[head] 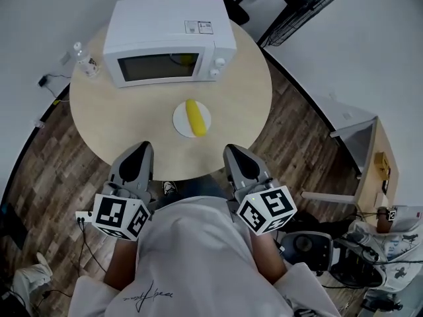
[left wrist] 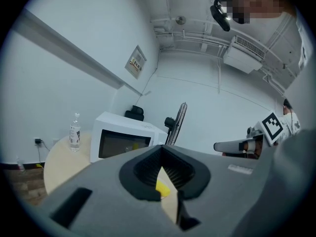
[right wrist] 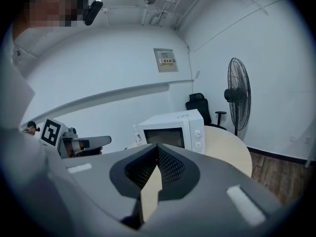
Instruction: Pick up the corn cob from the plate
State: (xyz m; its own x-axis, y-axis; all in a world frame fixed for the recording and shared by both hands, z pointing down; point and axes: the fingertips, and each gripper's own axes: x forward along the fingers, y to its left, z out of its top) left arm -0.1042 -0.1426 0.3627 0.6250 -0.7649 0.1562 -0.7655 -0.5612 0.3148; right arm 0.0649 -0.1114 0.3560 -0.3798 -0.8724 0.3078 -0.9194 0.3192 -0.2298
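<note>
Head view first: closest in is the person's white shirt, with the left gripper and right gripper sticking out at the near edge of the round table. Both are well short of the corn cob, which lies on a white plate between that edge and the microwave at the far edge. Left gripper view: its jaws are pinched together on nothing, and the corn just peeks through the gap under the tips. Right gripper view: same deal, jaws closed and empty, with the microwave and a fan beyond.
</note>
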